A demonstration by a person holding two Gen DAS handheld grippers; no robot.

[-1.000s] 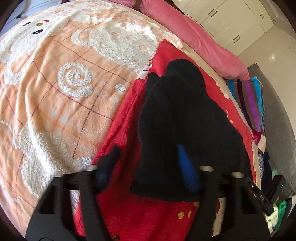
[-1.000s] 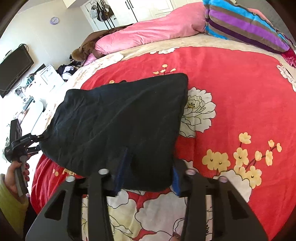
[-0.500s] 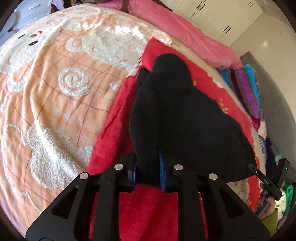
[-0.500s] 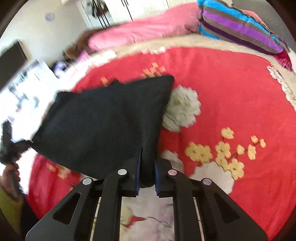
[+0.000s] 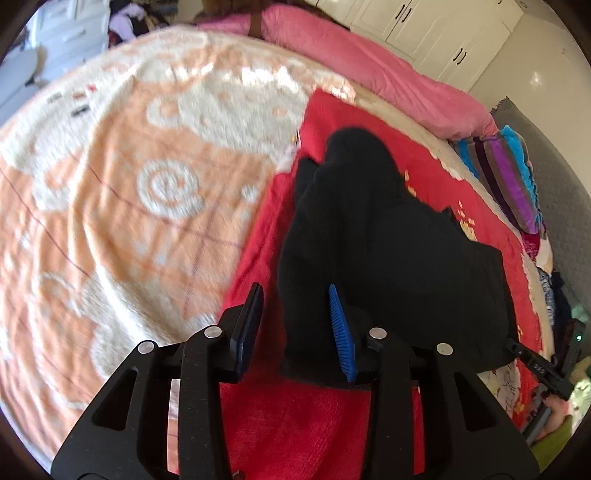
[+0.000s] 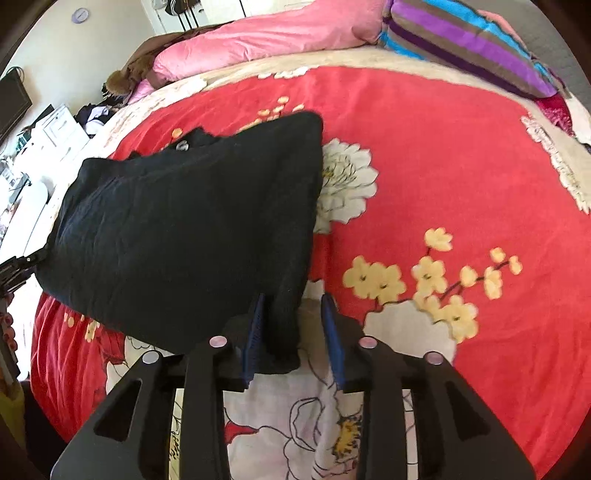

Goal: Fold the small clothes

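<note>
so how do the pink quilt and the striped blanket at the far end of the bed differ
The pink quilt is one plain colour; the striped blanket has purple, blue and brown bands. The pink quilt stretches long across the bed's far edge; the striped blanket is a shorter bundle at its right corner. Both are soft bedding, beyond the black garment.

Both the left gripper (image 5: 295, 332) and the right gripper (image 6: 293, 334) point forward and slightly down, blue-padded fingers (image 5: 341, 336) spread apart.

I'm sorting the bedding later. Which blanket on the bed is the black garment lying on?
The red floral blanket. The black garment rests wholly on it; the peach-and-white fleece blanket lies beside it, and the pink one sits behind.
</note>
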